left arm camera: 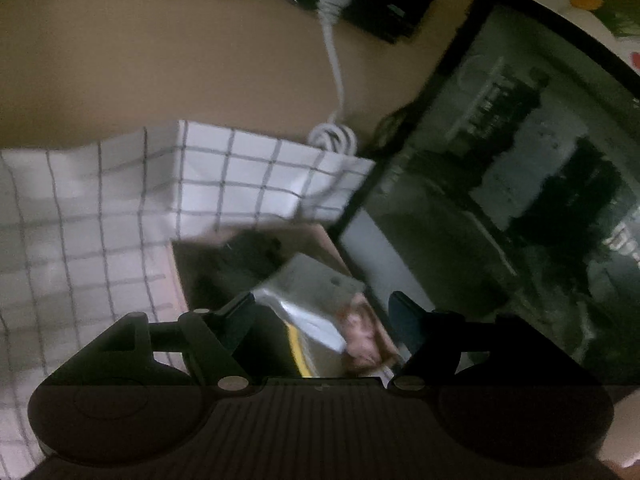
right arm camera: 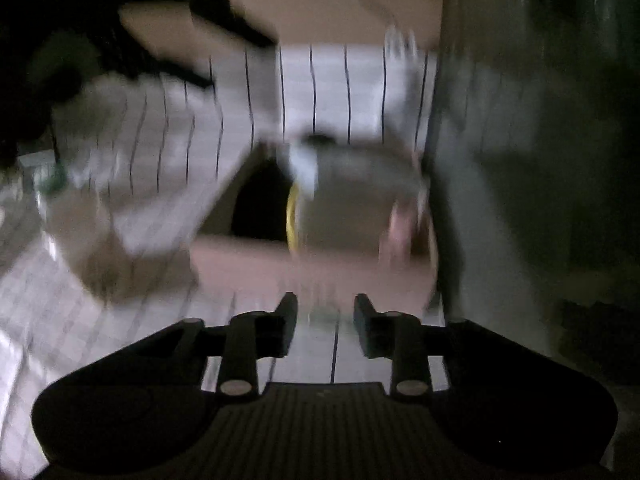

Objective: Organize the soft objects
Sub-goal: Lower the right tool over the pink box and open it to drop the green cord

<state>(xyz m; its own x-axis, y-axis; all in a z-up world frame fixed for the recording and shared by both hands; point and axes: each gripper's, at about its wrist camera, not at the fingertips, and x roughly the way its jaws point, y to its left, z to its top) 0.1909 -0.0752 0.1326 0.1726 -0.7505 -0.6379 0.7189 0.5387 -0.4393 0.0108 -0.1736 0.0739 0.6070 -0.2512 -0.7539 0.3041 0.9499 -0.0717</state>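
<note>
Left wrist view: your left tongs (left arm camera: pixel 322 316), wide open and empty, face the silver pouch (left arm camera: pixel 308 292) at twelve o'clock in the cardboard box (left arm camera: pixel 320 240); your right tongs (right arm camera: pixel 325 320), part open, hold nothing.

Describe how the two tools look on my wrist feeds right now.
Both match: the left tool and right tool are matte black, with two flat fingers on linkage arms, pale round pivot pins, a ribbed central plate and rounded housings on each side. No cables, markings or sleeves show.

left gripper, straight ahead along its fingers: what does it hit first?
Probably the silvery packet lying in the open cardboard box; it sits between the open left gripper fingers. Depth is unclear in the blur.
</note>
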